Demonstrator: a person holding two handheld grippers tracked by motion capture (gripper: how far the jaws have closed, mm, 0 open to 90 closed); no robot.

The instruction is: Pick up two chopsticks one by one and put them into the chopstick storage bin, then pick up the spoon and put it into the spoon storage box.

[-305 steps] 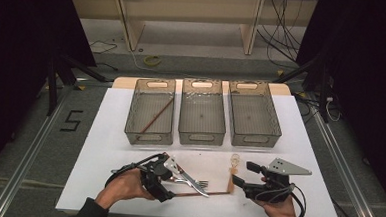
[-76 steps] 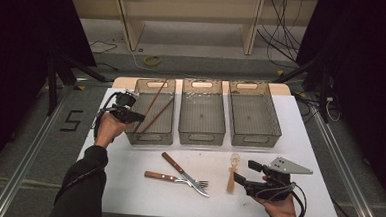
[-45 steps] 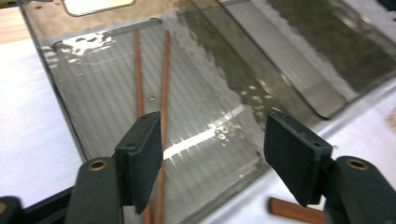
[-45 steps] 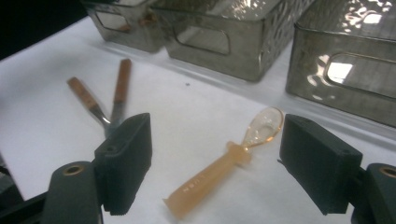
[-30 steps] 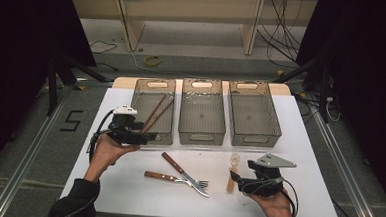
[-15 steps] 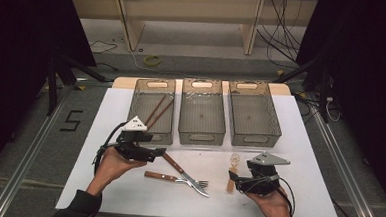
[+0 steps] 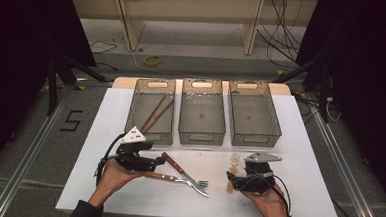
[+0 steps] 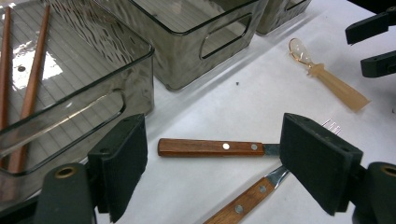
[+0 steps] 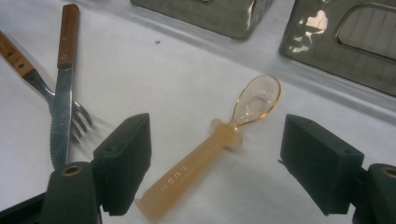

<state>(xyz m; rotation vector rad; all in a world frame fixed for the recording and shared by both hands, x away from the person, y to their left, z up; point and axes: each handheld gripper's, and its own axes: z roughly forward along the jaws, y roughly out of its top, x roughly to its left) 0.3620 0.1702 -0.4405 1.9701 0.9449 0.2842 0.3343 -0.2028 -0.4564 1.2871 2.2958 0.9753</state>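
Two grippers, both with jaws spread wide and nothing between the pads. Left gripper [image 7: 150,162] hangs low over the knife [image 8: 210,147], whose wooden handle lies flat on the table [image 7: 298,159] between its jaws, just in front of the left bin [image 7: 150,109]. The fork [image 8: 247,196] crosses under the knife near the blade end, handle angled toward the camera. Right gripper [image 7: 233,177] frames the translucent spoon [image 9: 215,144], bowl pointing toward the bins, handle toward the gripper.

My read: this is sorting cutlery into bins; chopsticks [image 7: 155,114] already sit in the left bin, middle bin [image 7: 202,109] and right bin [image 7: 253,111] look bare.

How I'd do the pick:
- Left: knife handle runs across the jaw gap, not along it. Rotate so the pads close across the handle's width, grab mid-handle, clear of the fork overlap, else both come up together.
- Drop until the pads almost touch the table before closing; handle is thin.
- Right: close on the spoon's thick handle, not the bowl. Smooth plastic, likely to slip, so square the pads first.
- Lift straight up before moving over a bin rim.
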